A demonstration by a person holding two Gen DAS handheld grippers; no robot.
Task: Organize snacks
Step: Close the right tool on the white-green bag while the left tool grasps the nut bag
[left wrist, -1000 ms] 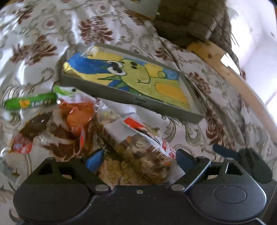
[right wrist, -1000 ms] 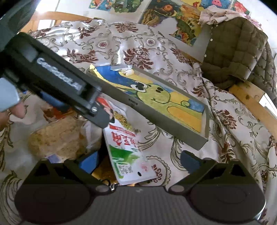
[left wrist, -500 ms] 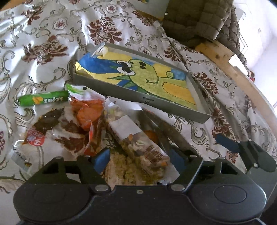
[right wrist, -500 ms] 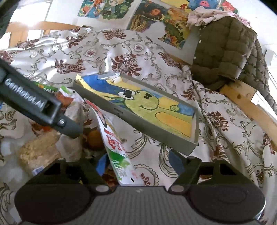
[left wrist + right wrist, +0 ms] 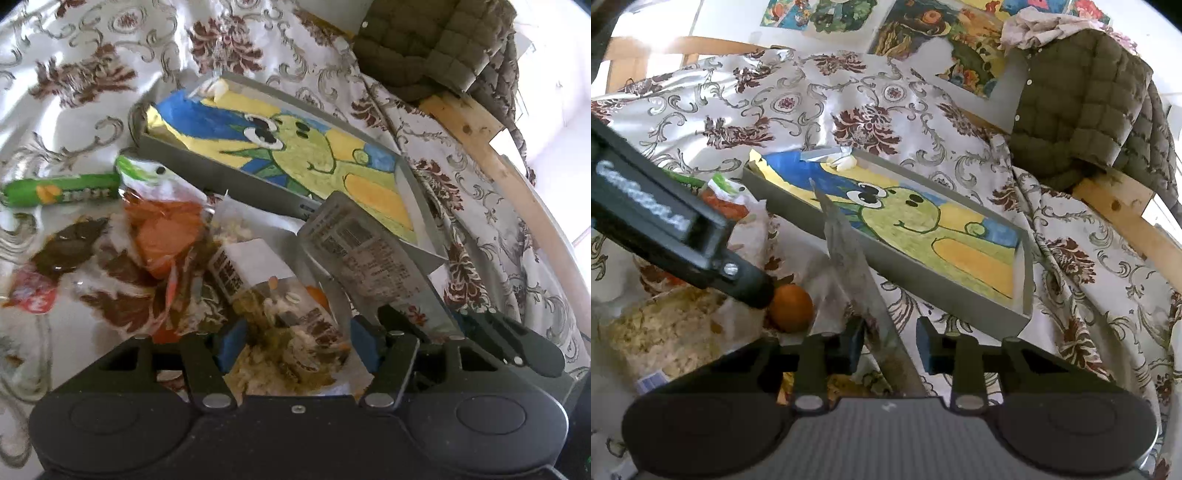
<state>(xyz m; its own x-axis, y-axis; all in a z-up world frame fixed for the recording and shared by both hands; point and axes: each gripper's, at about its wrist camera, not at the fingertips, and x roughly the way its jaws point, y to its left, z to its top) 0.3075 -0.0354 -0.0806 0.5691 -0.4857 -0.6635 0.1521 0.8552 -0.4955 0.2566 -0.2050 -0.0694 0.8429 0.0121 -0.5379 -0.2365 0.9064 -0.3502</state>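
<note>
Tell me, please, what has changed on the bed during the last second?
The flat silver foil snack packet was lying face up; now it stands on edge between the closing jaws of the right gripper. The left gripper jaws are closing around the clear bag of mixed snacks. The grey painted tray stayed.

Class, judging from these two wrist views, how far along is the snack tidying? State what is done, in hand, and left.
Done: nothing yet; the tray holds no snack. In hand: the right gripper is closing around a flat silver packet, the left gripper around a clear nut-mix bag. Left: the green tube, orange packet and round orange snack on the cloth.
</note>
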